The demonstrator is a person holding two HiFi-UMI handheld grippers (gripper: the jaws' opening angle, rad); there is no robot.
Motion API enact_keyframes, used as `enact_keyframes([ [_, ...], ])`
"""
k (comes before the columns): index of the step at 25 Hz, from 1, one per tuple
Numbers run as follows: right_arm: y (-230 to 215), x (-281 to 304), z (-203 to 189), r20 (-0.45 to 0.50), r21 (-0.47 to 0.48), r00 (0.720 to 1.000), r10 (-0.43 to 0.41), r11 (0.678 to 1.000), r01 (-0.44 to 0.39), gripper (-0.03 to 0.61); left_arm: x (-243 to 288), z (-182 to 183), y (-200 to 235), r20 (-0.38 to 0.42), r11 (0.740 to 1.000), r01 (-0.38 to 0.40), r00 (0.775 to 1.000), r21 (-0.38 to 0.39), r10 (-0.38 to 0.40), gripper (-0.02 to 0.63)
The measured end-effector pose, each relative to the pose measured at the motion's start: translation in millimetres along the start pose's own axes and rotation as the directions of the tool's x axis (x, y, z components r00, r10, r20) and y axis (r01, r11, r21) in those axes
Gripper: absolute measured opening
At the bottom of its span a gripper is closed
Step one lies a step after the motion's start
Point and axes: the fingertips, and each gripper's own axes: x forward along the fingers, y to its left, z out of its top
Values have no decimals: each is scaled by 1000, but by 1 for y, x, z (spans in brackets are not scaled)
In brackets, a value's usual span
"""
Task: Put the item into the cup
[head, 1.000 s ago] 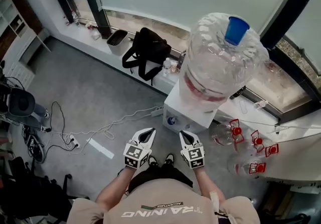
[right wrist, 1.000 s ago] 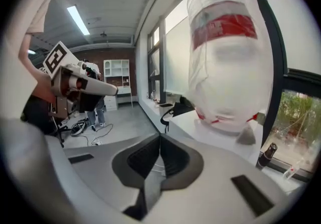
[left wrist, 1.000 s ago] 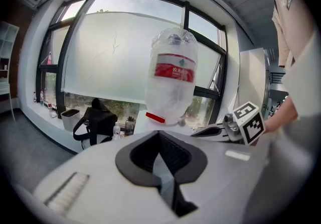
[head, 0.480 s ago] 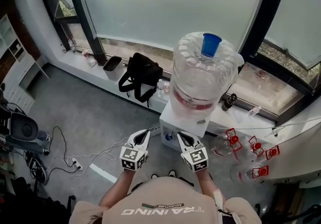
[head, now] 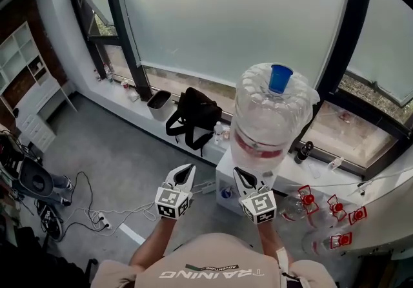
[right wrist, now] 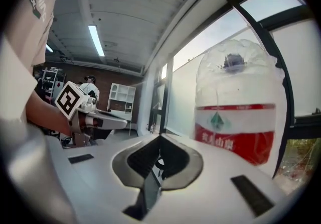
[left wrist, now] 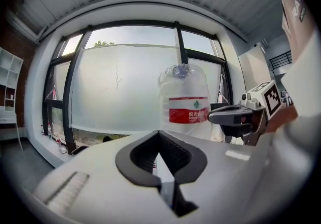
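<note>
Status: not started, judging by the layout. The left tool (head: pixel 186 168) and right tool (head: pixel 237 172) are both closed and empty (nothing sits between either pair of jaws). The cup (head: pixel 281 78) stands atop the bottle (head: pixel 268 122), well apart from both. No item is visible.

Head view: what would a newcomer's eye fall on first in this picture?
First comes the large clear plastic water jug with a red label. It stands on a white dispenser before the window, with a small blue cup on its top. Next come the left gripper and the right gripper, both shut and empty, held side by side in front of the dispenser.
</note>
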Motion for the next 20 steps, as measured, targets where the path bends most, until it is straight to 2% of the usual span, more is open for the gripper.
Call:
enact_keyframes([
  [3, -1, 1, 7, 19, 13, 1000, 1, 1000, -2, 11, -2, 8, 2, 15, 1000, -4, 1000, 17, 4, 8],
  [11, 11, -10, 6, -6, 26, 1000, 1, 1000, -1, 11, -13, 11, -8, 30, 1000, 6, 1000, -5, -6, 8],
  [20, 19, -10, -2, -37, 35, 999, 7, 999, -6, 11, -31, -3, -8, -4, 1000, -3, 1000, -19, 3, 8],
])
